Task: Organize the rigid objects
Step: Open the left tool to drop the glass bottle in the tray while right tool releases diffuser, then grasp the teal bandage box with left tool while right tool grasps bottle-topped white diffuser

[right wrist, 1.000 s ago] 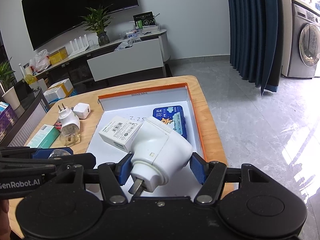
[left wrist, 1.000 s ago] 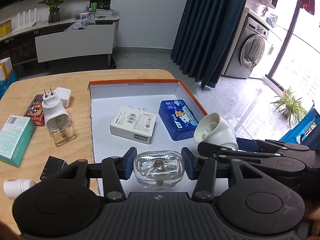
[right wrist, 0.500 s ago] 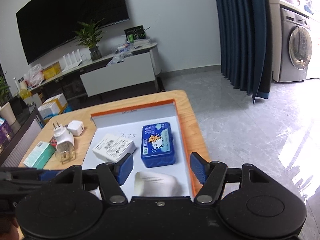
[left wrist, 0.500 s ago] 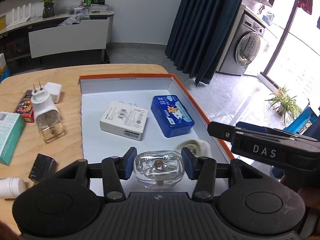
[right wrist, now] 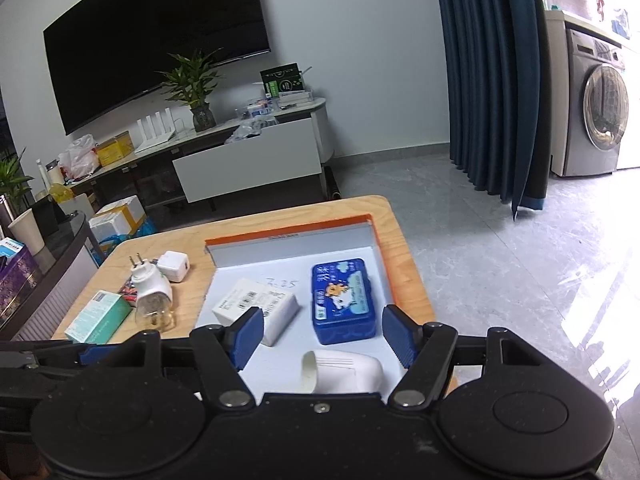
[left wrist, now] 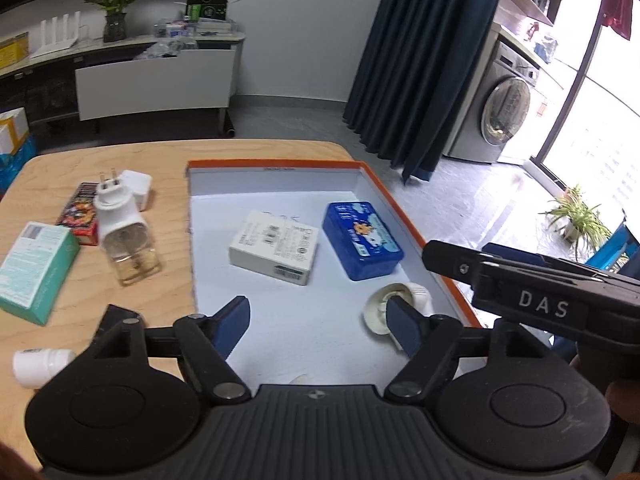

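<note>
Table (left wrist: 248,152) of pale wood fills the middle of both views, and on its right half sits a shallow white tray with an orange rim (left wrist: 276,165). Inside the tray lie a white carton (left wrist: 275,247) at centre, a blue tin (left wrist: 362,239) to its right, and a white plug housing (right wrist: 342,372) low in the frame by the right rim. Left of the tray wait a teal box (left wrist: 36,266), a plug-in vaporiser with its bottle (left wrist: 122,228), a small white charger (left wrist: 138,188) and a white cap (left wrist: 40,365). Left gripper (left wrist: 318,326) is opening with nothing visible between its jaws; right gripper (right wrist: 322,336) is also opening, above the plug housing and clear of it. Likely best next: lift straight up before swinging left, so no finger knocks the housing.
</note>
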